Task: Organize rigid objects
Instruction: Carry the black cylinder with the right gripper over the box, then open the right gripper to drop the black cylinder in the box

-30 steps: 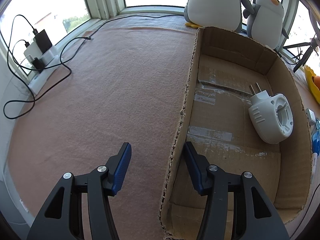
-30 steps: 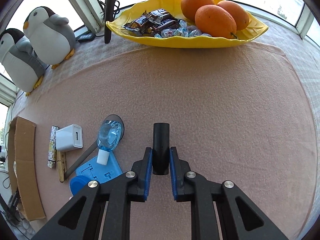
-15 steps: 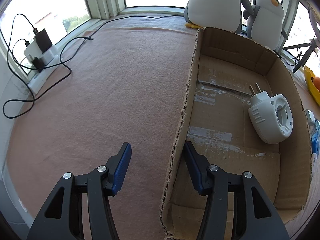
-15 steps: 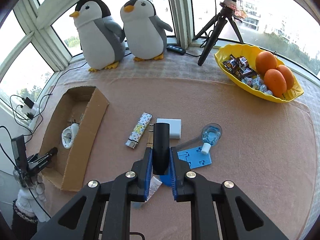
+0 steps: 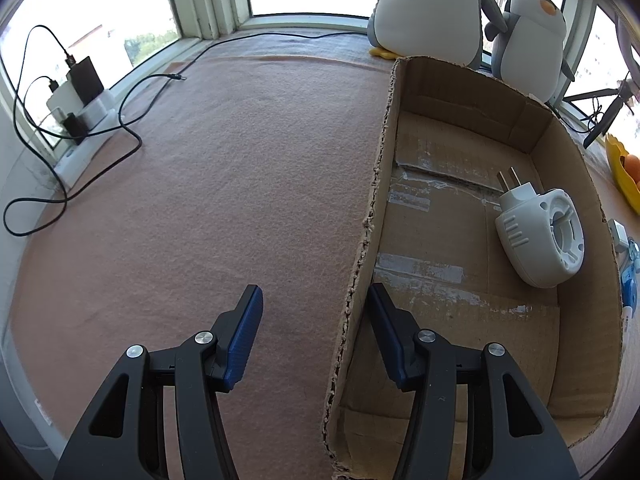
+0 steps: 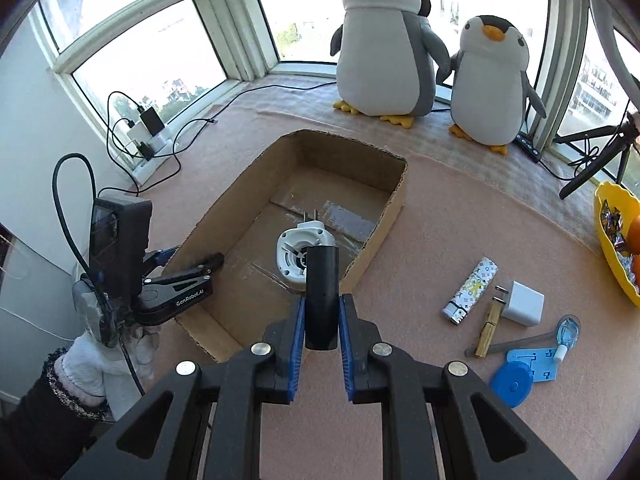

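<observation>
My right gripper (image 6: 322, 328) is clamped on the black cylinder (image 6: 321, 296) near the cardboard box's (image 6: 384, 216) right wall, my left gripper (image 5: 314, 320) gapes astride the left wall, so I'd lower it beside the white plug (image 6: 300, 252), not on it.

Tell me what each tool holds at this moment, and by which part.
The right tool grips a black cylinder by its lower end. The left tool holds nothing; it is open, straddling the cardboard box wall.

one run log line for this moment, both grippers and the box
right gripper: shut on black cylinder, near cardboard box | left gripper: open, straddling box wall | box holds: white plug-in device
</observation>
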A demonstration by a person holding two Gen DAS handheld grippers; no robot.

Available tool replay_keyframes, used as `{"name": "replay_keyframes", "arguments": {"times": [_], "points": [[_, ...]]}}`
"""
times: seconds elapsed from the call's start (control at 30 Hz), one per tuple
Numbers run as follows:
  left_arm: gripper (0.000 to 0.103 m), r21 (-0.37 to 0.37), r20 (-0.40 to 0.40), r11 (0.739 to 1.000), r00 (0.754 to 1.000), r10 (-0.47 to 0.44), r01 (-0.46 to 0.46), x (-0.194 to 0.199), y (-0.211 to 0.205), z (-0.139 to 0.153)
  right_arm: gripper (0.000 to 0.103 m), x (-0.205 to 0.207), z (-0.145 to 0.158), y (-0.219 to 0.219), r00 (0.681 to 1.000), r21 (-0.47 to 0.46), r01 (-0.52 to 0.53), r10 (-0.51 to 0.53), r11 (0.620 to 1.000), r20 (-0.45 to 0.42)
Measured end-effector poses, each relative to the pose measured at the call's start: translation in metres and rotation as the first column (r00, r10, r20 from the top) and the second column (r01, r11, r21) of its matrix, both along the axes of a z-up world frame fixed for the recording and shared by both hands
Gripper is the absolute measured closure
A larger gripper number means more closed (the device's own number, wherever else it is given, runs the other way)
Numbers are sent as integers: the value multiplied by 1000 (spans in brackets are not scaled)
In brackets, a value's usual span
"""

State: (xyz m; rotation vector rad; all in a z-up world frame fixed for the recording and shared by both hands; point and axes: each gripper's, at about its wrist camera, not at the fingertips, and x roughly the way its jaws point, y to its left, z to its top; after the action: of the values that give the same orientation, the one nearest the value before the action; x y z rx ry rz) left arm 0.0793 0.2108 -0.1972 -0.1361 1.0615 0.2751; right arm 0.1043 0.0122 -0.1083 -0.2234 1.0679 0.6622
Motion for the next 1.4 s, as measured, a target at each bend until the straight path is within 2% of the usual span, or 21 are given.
{"name": "replay_keyframes", "arguments": {"times": [0.13,0.27,0.63,0.67,0.7,0.77,0.87,1.13,1.27,1.4], "points": [[49,-8,6,1000,1000,-1,1,-1,1,-1,88,-10,-17,30,997,-60,-71,71,996,-3],[49,-13,9,1000,1000,-9,9,-2,2,-1,88,-12,-29,48,996,-93,-91,89,991,-19],[49,-20,21,999,999,-25,26,-2,3,-2,88,-23,-41,67,990,-115,-133,126,984,-70],[49,-24,23,999,999,-26,26,-3,4,-2,84,-25,-41,68,990,-125,-133,127,983,-54],[49,-26,23,999,999,-27,28,-3,4,-2,71,-27,-40,69,991,-136,-129,124,982,-39],[49,-21,22,999,999,-37,37,-3,4,-2,56,-28,-37,68,993,-126,-118,117,985,-16],[49,-8,20,999,999,-46,47,-2,3,-2,56,-26,-32,66,997,-109,-82,83,991,0],[49,-13,24,998,998,-54,54,-5,3,-2,56,-23,-11,37,999,-22,4,-4,1000,35],[49,-7,24,998,998,-64,64,-5,2,-2,56,-26,-3,7,996,-45,50,-46,998,82],[49,-4,25,998,997,-69,69,-5,2,-2,56,-23,2,-29,988,-54,136,-131,989,76]]}}
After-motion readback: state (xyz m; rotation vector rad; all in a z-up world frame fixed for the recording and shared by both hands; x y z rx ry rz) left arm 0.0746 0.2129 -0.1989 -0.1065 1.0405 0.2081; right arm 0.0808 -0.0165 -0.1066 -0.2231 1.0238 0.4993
